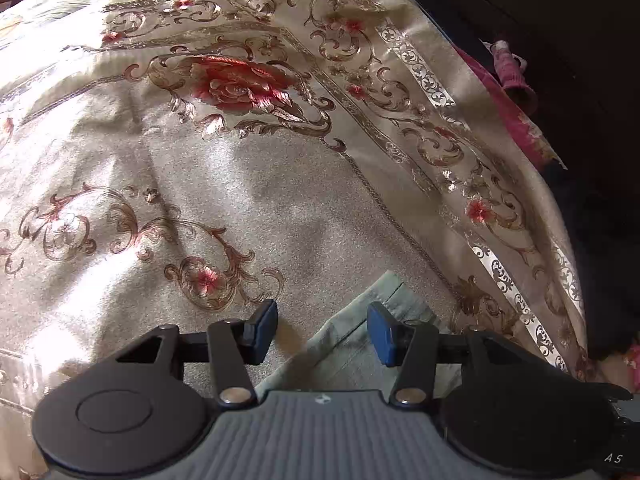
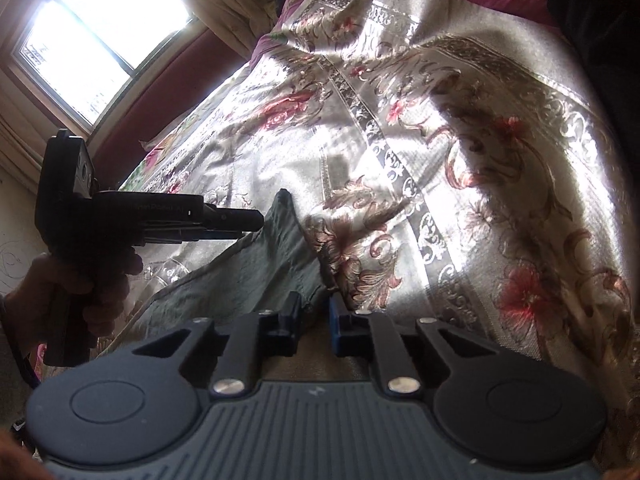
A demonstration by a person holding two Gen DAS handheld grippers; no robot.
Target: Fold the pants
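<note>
Pale green cotton pants [image 2: 256, 264] are lying on the floral satin bedspread [image 1: 248, 184]. Left gripper [image 1: 322, 330] is hovering spread over a hem corner; right gripper [image 2: 314, 320] is spread w/ the edge between its pads. Grasp step, prob.; next: pinch both, lift.

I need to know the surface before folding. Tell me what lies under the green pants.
The green pants lie on a beige floral bedspread, which shows all around them. The part directly beneath is covered, so anything there cannot be seen. The left gripper is open above their corner.
</note>
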